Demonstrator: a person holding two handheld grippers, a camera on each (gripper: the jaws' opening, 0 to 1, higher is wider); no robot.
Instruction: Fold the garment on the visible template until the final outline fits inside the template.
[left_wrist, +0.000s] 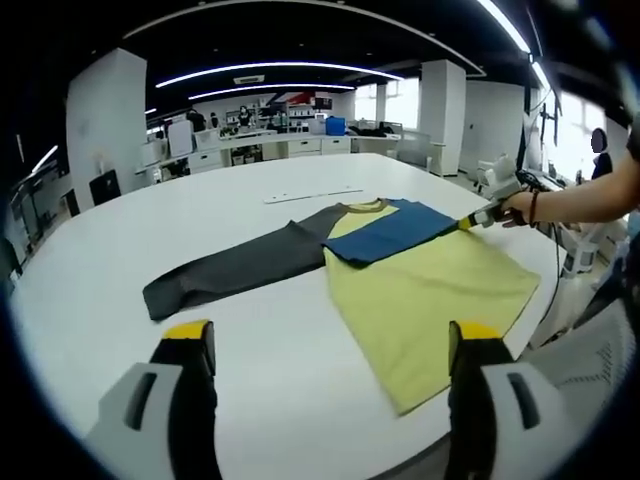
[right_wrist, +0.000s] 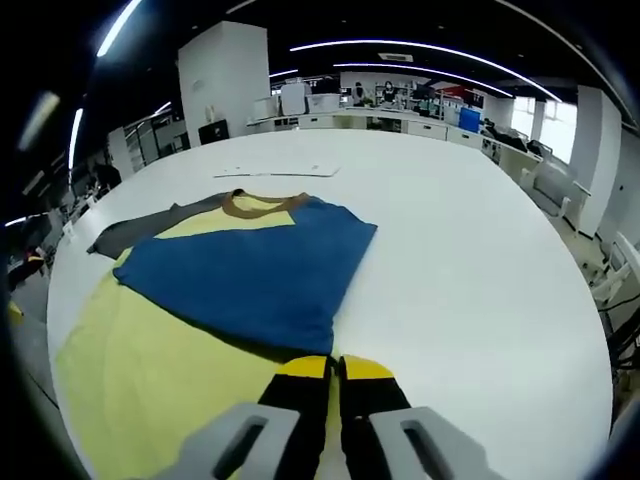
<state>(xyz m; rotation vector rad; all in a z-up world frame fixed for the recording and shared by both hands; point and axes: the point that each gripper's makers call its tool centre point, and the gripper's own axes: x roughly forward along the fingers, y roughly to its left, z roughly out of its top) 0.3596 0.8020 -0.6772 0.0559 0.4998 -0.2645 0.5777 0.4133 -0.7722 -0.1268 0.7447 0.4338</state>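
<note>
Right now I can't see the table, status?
Left gripper open, off the shirt. Right gripper shut on blue sleeve, folded over body. Gray sleeve spread flat. Nothing in the way.

A large round white table (left_wrist: 300, 400) spans mid-frame; white desks (left_wrist: 270, 147) and a square white pillar (left_wrist: 105, 110) stand at upper left.

I see a large white round table (left_wrist: 300, 330) carrying everything. A long-sleeved shirt (left_wrist: 420, 290) lies flat on it, with a yellow body and a brown collar. Its blue sleeve (right_wrist: 250, 270) is folded across the chest; its grey sleeve (left_wrist: 235, 270) stretches straight out over the bare tabletop. Beyond the collar, well apart from the shirt, a thin pale strip (left_wrist: 312, 195) rests on the table.
</note>
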